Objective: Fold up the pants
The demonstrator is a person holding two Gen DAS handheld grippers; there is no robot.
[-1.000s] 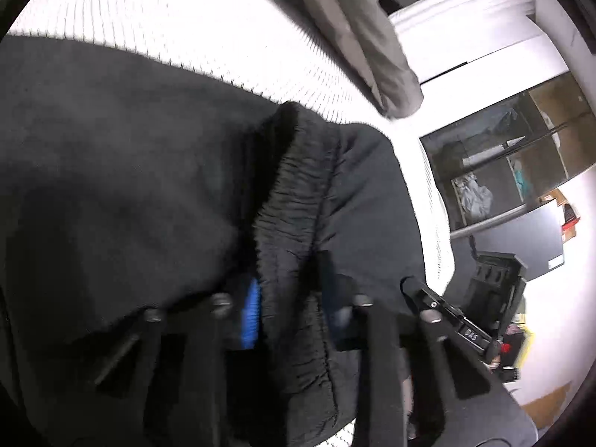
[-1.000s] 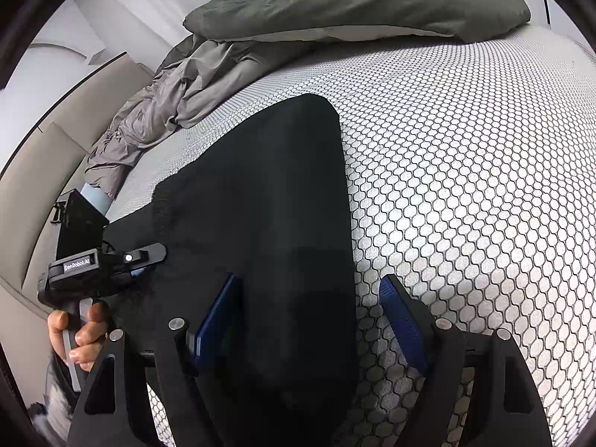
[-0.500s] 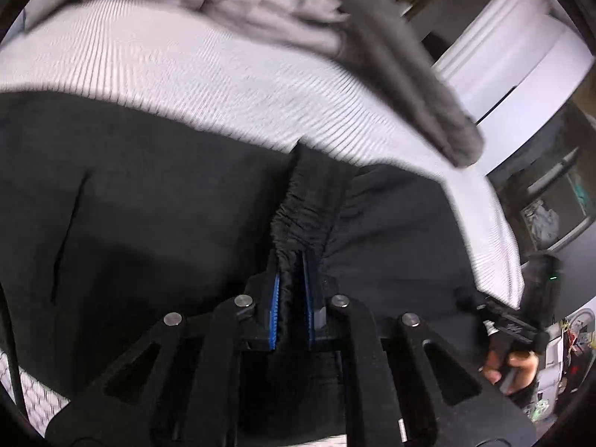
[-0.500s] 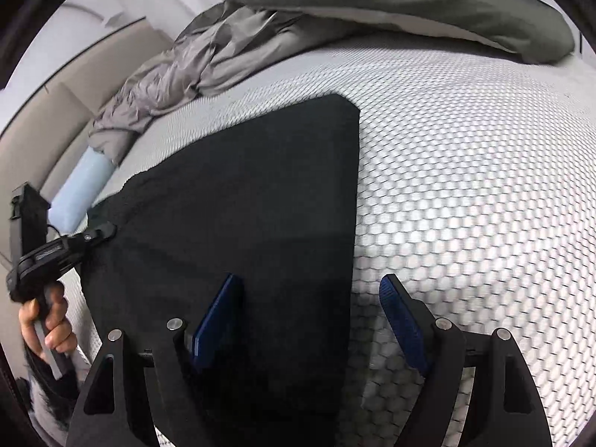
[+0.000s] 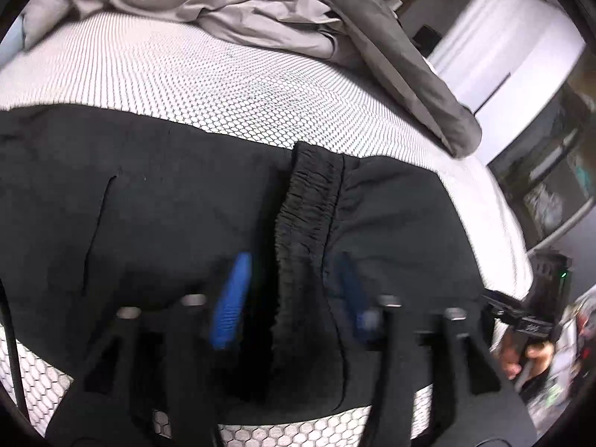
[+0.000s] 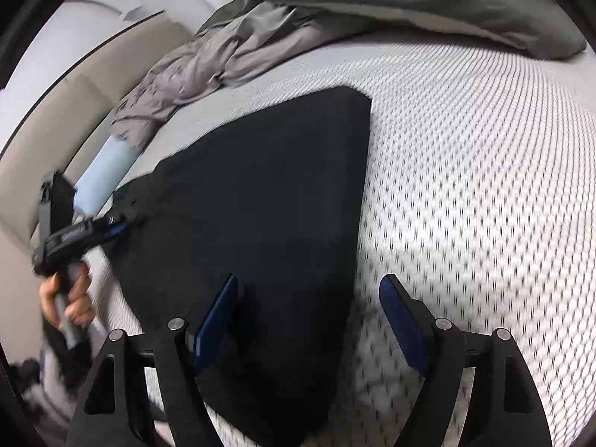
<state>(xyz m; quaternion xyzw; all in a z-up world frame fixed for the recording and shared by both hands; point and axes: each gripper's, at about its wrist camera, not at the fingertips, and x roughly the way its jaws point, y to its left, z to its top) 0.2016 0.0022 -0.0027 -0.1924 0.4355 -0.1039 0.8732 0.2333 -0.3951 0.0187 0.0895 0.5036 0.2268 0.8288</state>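
Black pants [image 5: 156, 216] lie folded flat on the honeycomb-patterned mattress [image 5: 223, 82]. Their gathered elastic waistband [image 5: 309, 205] runs toward me in the left wrist view. My left gripper [image 5: 290, 298] is open, its blue pads either side of the waistband, not pinching it. In the right wrist view the pants [image 6: 268, 201] form a dark wedge. My right gripper [image 6: 309, 320] is open over their near edge, left pad over cloth, right pad over mattress. The left gripper also shows in the right wrist view [image 6: 111, 229] at the pants' left edge.
A rumpled grey duvet [image 6: 335, 11] is piled along the far side of the bed. A light blue pillow [image 6: 100, 175] lies by the beige headboard [image 6: 48, 119]. White wardrobe doors [image 5: 514, 44] and dark shelving stand beyond the bed's right edge.
My left gripper was shut on the waistband half a second ago and has now opened, releasing it. My right gripper stays open and has shifted slightly over the pants.
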